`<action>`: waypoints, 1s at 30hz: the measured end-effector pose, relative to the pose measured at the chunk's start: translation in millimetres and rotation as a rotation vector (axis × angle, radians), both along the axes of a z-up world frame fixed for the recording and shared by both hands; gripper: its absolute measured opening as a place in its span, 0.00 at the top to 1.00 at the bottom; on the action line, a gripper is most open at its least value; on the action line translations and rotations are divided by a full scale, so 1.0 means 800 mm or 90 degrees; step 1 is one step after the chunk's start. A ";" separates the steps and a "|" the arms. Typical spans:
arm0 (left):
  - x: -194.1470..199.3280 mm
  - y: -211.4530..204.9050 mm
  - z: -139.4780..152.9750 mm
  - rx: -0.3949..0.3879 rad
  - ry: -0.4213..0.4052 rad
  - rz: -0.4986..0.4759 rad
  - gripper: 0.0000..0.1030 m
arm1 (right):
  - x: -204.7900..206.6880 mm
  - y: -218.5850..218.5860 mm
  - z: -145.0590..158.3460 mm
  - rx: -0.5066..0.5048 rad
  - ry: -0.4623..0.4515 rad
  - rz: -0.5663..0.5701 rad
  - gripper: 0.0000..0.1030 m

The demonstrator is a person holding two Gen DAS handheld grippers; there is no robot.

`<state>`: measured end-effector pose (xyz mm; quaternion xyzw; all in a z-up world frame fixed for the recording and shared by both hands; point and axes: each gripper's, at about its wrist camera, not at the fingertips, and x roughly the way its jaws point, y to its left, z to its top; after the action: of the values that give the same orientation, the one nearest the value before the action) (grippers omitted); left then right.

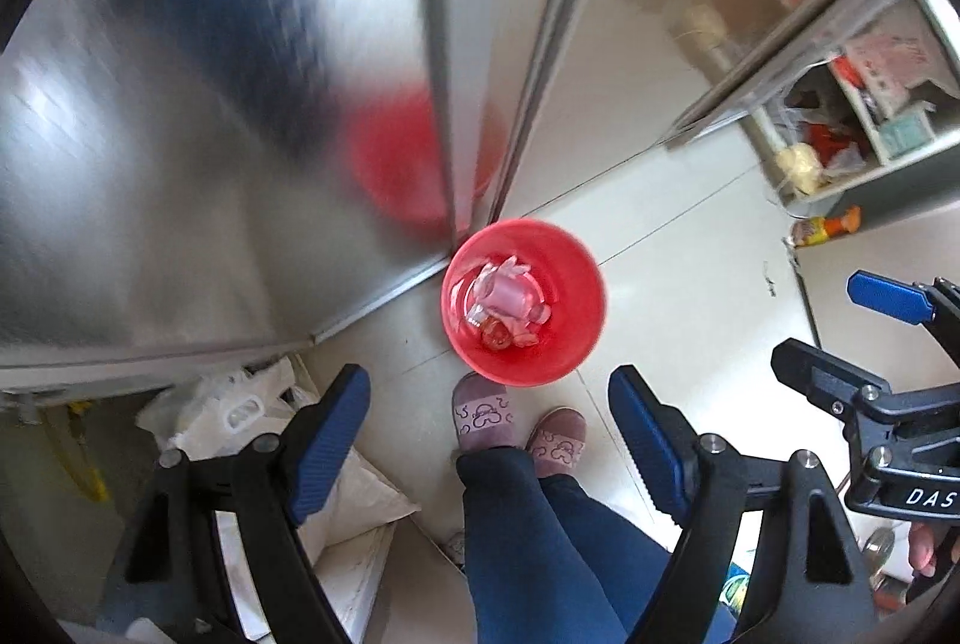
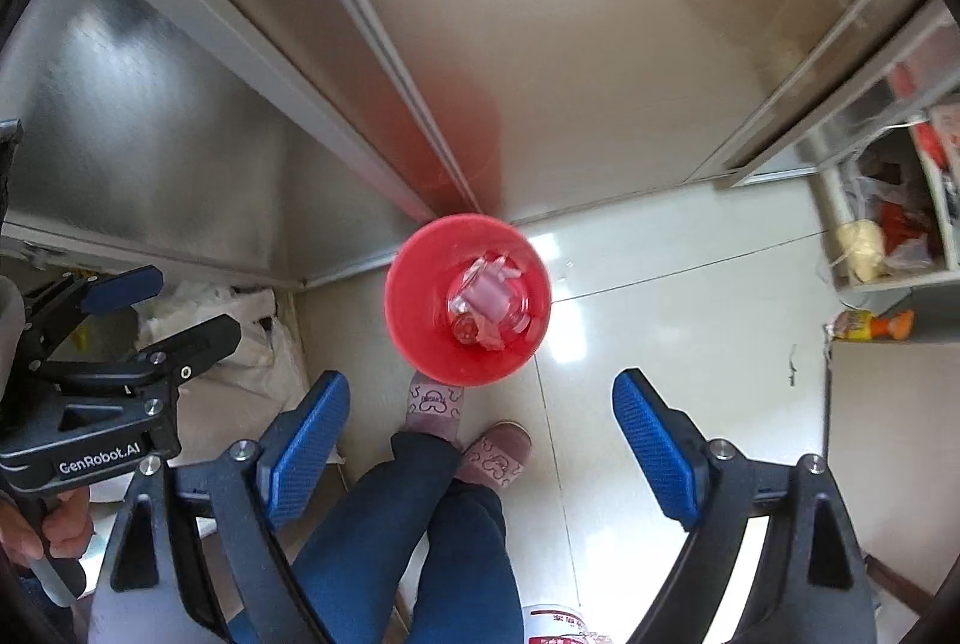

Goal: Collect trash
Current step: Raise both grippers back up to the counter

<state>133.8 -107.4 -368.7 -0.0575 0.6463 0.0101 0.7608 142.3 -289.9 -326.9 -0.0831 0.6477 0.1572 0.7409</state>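
Fingers (image 1: 336,434) of both the left gripper (image 1: 489,440) and the right gripper (image 2: 480,440) are spread wide and empty above the red bin (image 2: 468,299), presumably because the trash (image 2: 489,305) is already dropped inside.

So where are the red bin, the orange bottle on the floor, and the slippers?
red bin (image 2: 414,338), right wrist view, inner wall at the left.
orange bottle (image 2: 864,325), right wrist view, middle of its lying body.
slippers (image 1: 480,413), left wrist view, top of the one nearer the bin.
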 end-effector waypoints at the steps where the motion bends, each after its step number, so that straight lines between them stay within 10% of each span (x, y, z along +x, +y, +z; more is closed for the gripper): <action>1: -0.001 -0.003 0.020 -0.003 -0.007 -0.009 0.22 | -0.005 -0.002 0.019 0.006 -0.011 -0.010 0.11; 15: -0.032 -0.022 0.286 0.052 -0.208 -0.080 0.19 | -0.046 -0.009 0.250 0.032 -0.199 -0.059 0.07; 30: 0.007 0.053 0.407 0.102 -0.319 0.025 0.03 | 0.011 0.065 0.345 0.076 -0.291 0.022 0.02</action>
<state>139.5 -65.3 -43.3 -0.0103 0.4334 0.0619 0.8990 151.2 -237.7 -51.1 -0.0839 0.4515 0.1849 0.8689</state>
